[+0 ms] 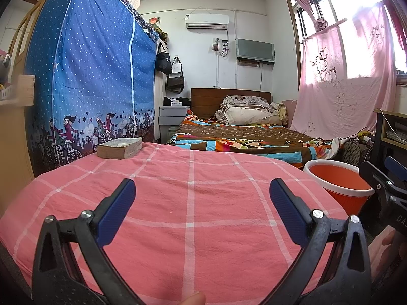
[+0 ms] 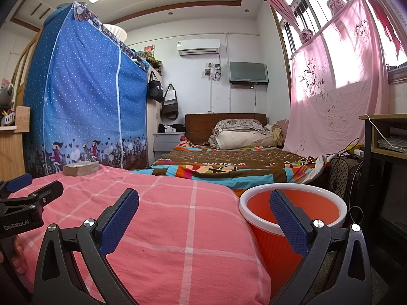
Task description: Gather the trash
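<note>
1. While both claws hover over the pink checked bedspread [image 1: 193,203], the left gripper [image 1: 202,208] and the right gripper [image 2: 203,218] each stand with fingers wide apart, holding nothing.
2. No trash shows on the cloth; only a book [image 1: 119,148] lies at its far left corner.
3. The orange bin [image 2: 292,211] stands off the bed's right edge, nearest the right gripper, whose right finger overlaps its rim in view.

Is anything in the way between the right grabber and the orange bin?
Nothing visible blocks it. The right hand-held gripper is open and empty, and the orange bin stands just ahead on its right, beside the pink checked bed. No trash shows on the cover, only a book at the far corner.
</note>
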Demonstrator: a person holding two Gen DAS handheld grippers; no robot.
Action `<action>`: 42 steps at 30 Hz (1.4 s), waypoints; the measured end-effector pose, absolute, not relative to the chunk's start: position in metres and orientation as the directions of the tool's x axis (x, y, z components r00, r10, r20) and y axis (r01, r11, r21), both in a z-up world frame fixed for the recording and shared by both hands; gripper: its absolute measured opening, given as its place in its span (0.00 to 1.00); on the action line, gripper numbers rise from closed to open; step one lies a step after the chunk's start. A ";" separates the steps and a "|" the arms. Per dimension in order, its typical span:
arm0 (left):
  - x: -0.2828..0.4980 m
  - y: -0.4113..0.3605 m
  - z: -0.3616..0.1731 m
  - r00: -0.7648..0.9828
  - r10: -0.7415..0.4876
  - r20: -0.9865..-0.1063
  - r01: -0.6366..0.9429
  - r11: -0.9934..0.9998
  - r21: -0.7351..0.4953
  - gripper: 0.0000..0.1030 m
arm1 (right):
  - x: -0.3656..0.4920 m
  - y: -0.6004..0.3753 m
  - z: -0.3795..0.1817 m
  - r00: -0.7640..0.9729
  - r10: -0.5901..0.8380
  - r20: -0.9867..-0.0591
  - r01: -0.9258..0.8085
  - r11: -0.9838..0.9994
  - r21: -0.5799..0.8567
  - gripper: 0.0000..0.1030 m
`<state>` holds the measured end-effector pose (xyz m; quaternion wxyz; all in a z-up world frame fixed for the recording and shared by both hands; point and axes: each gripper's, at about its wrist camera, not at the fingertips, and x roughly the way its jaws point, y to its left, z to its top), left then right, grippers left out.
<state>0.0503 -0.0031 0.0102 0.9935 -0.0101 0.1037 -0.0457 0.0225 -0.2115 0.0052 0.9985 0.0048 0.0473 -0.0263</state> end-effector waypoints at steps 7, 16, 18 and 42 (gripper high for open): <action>0.051 -0.003 0.010 0.974 -0.094 -0.206 0.090 0.996 -0.028 0.92 | 0.023 -0.211 0.005 0.994 -0.052 -0.095 0.053 0.999 0.007 1.00; 0.050 -0.004 0.010 0.973 -0.094 -0.209 0.091 0.996 -0.026 0.92 | 0.023 -0.211 0.005 0.994 -0.053 -0.097 0.054 0.999 0.008 1.00; 0.050 -0.004 0.011 0.972 -0.100 -0.211 0.097 0.995 -0.026 0.92 | 0.023 -0.211 0.005 0.994 -0.053 -0.097 0.054 0.999 0.008 1.00; 0.053 -0.002 0.010 0.974 -0.062 -0.217 0.062 0.998 -0.009 0.92 | 0.024 -0.208 0.000 0.993 -0.053 -0.105 0.054 0.998 0.006 1.00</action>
